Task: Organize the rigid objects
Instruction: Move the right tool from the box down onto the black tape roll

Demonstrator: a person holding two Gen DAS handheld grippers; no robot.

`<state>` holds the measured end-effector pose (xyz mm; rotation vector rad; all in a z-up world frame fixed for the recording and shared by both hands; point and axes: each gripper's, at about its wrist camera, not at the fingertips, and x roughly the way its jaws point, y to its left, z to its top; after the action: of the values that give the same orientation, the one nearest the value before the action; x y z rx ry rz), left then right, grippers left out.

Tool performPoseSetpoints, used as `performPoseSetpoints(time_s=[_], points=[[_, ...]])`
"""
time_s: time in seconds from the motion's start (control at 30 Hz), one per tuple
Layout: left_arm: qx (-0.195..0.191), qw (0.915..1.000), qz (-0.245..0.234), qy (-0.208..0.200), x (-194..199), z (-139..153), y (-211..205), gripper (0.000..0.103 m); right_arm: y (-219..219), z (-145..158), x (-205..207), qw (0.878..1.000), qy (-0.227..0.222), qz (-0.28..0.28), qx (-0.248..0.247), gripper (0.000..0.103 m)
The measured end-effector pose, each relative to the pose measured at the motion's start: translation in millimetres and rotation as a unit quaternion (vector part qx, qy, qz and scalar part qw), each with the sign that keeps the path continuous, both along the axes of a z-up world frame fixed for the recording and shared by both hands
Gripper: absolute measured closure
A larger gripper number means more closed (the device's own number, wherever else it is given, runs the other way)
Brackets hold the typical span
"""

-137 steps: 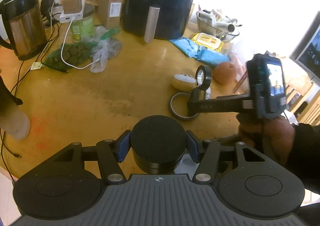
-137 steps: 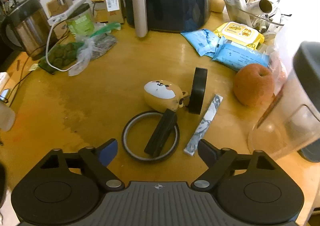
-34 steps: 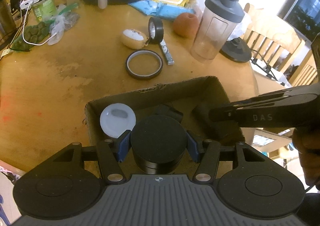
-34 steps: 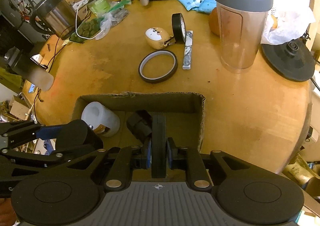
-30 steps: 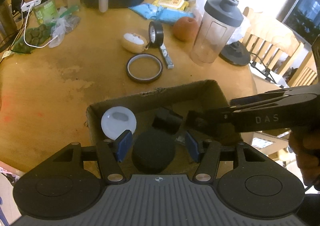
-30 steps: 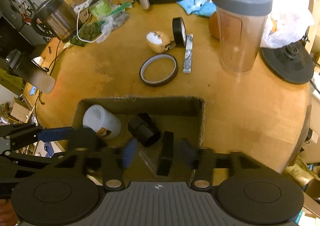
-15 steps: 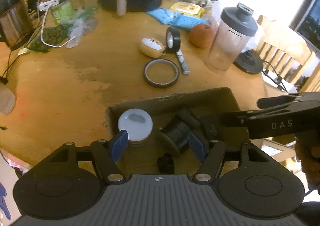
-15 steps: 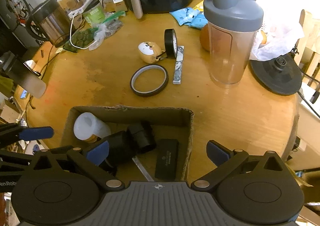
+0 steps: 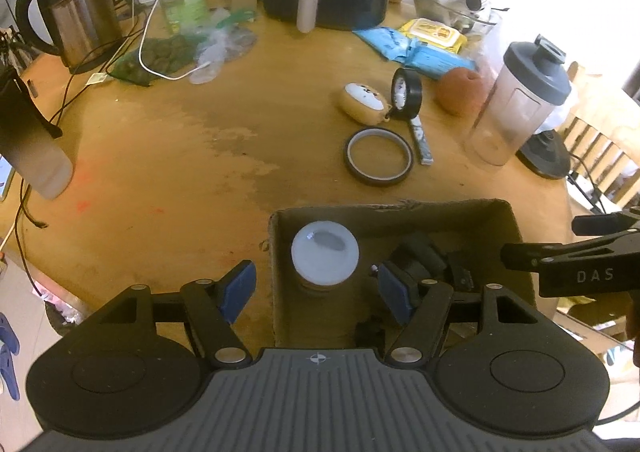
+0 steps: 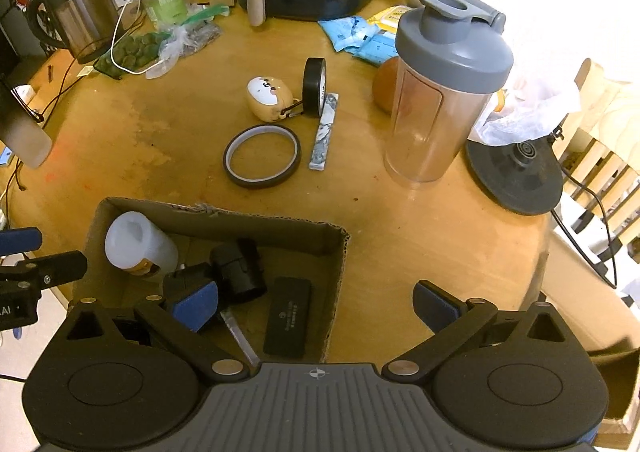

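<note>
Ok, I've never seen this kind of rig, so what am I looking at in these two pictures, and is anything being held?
There is no robot here. A person holds a two-finger claw in each hand, and a fisheye camera on each one looks forward along its fingers.

One picture looks out from the left claw, the other from the right claw. Both are open and hold nothing.

Both hover above a cardboard box on a wooden table. Inside it are a white bottle, a black cylinder and a flat black case.

Still out on the table: a flat tape ring, a black tape roll standing on edge, a small dog-faced case, a thin patterned stick and a shaker bottle.
</note>
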<state>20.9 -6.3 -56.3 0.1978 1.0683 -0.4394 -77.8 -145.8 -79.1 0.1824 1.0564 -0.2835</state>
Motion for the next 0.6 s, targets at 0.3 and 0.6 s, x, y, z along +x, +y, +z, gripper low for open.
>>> performPoseSetpoints(time_s=[0.3,0.6], points=[[-0.007,0.9999,-0.009,0.005,5.3,-1.5,1.2,0.036,-4.5,-3.7,12.2,1.000,-0.005,-0.003,0.015,0.000],[-0.024,0.9995,-0.018,0.007,23.7,1.6,-0.4,0.036,-11.0,3.5,45.0,0.999,-0.046,0.005,0.009,0.000]])
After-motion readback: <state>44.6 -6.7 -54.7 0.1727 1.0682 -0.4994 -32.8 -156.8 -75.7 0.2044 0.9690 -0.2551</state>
